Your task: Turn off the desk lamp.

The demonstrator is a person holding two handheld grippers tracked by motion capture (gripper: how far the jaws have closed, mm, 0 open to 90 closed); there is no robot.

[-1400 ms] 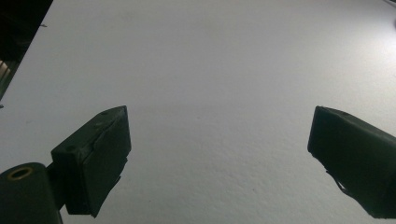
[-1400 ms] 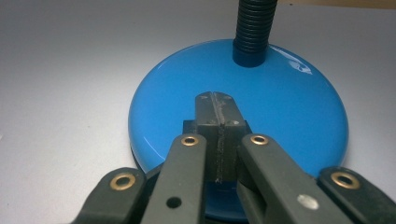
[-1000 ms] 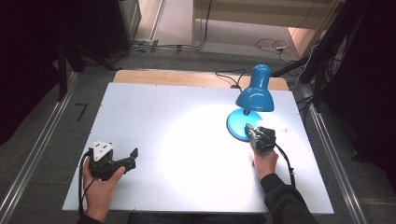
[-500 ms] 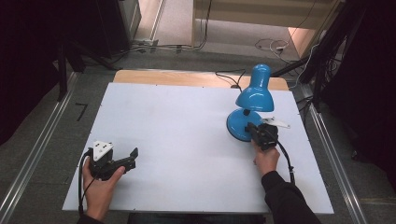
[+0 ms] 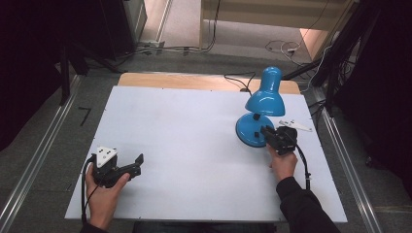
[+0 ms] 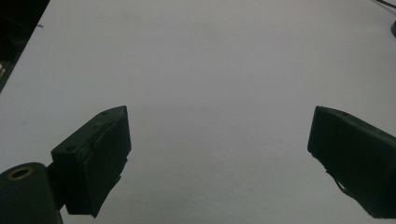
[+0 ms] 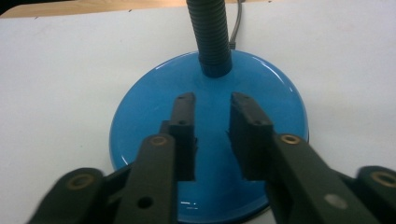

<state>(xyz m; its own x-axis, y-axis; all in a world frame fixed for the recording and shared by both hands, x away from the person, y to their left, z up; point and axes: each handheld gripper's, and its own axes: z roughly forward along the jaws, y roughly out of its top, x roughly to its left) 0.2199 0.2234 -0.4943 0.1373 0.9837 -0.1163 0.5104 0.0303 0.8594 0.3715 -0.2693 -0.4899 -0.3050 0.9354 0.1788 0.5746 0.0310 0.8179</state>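
Note:
A blue desk lamp stands at the table's right, its shade (image 5: 266, 99) unlit and turned down over its round base (image 5: 245, 132). My right gripper (image 5: 265, 131) reaches onto that base from the near side. In the right gripper view its jaws (image 7: 212, 105) hover just over the glossy base (image 7: 140, 116), short of the ribbed neck (image 7: 212, 37). They have just been opening; the gap is narrow, with nothing between them. My left gripper (image 5: 139, 162) rests at the near left, its jaws (image 6: 219, 126) wide open over bare table.
The white table top (image 5: 194, 126) has a wooden strip (image 5: 170, 80) along its far edge. The lamp's black cable (image 5: 238, 77) runs off that edge. Metal rails (image 5: 39, 160) line the floor on both sides.
The bright pool of lamp light on the table a second ago is gone. My right gripper's jaws, together earlier, now stand slightly apart over the base. The left hand has stayed put.

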